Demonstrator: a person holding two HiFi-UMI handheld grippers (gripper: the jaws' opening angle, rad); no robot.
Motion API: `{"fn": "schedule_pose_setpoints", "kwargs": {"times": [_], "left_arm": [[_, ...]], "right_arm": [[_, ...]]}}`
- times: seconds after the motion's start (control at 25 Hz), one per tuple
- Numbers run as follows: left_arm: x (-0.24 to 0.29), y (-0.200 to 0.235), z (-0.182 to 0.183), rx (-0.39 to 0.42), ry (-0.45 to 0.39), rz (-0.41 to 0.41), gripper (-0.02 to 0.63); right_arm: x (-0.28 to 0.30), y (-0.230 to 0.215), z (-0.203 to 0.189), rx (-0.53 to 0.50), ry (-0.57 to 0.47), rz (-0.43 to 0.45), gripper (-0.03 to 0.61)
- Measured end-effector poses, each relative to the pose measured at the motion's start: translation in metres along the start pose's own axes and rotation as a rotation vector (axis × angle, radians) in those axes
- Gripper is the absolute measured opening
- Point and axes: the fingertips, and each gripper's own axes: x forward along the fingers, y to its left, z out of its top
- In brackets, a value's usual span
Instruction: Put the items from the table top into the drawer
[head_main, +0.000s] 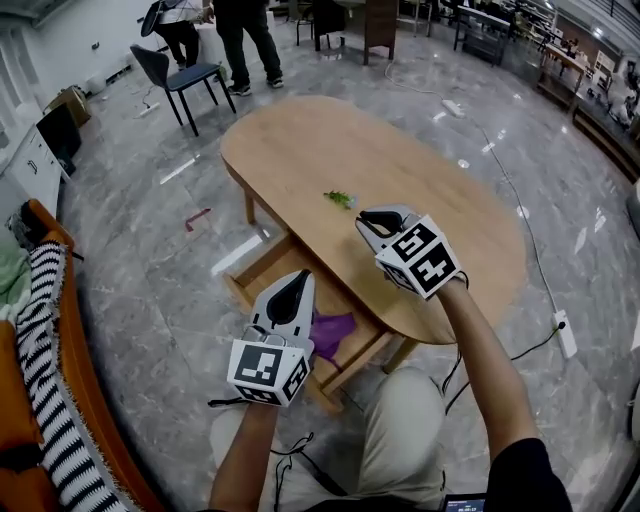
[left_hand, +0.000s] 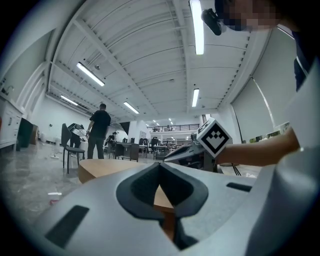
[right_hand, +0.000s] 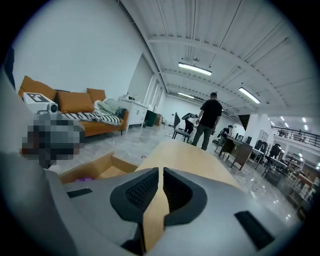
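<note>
A small green item (head_main: 340, 199) lies on the oval wooden table (head_main: 330, 140). My right gripper (head_main: 366, 220) hovers just in front of it, shut and empty; in its own view the right gripper (right_hand: 161, 171) points along the table top (right_hand: 185, 155). Below the table's left side the wooden drawer (head_main: 262, 262) stands pulled out, with a purple item (head_main: 330, 332) lying inside. My left gripper (head_main: 298, 277) is over the drawer, held level, shut with nothing in it (left_hand: 159, 165). The drawer (right_hand: 100, 167) and a bit of the purple item (right_hand: 85, 178) also show in the right gripper view.
An orange sofa (head_main: 40, 330) with a striped blanket runs along the left. A dark chair (head_main: 185, 75) and standing people (head_main: 245, 40) are beyond the table. A red scrap (head_main: 197, 218) lies on the floor, and a power strip (head_main: 565, 333) lies at right.
</note>
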Motion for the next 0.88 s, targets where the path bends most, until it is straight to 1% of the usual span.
{"fn": "schedule_pose_setpoints", "kwargs": {"times": [0.28,0.4,0.52,0.6,0.72,0.88], "left_arm": [[0.013,0.013,-0.004,-0.010,-0.008,0.027,0.003],[0.018,0.018,-0.007,-0.020,-0.008,0.041,0.003],[0.019,0.016,-0.015,-0.021,0.003,0.039,0.003],[0.018,0.015,-0.020,-0.016,0.016,0.035,0.003],[0.013,0.019,-0.025,-0.011,0.034,0.044,0.003],[0.011,0.024,-0.025,-0.017,0.029,0.058,0.003]], "right_arm": [[0.041,-0.032,-0.010,0.018,0.054,-0.010,0.027],[0.060,-0.042,-0.014,0.037,0.072,-0.001,0.084],[0.075,-0.052,-0.019,0.044,0.075,-0.010,0.109],[0.083,-0.057,-0.020,0.042,0.074,-0.017,0.148],[0.092,-0.057,-0.021,0.058,0.083,0.000,0.194],[0.105,-0.052,-0.029,0.087,0.110,0.025,0.213]]}}
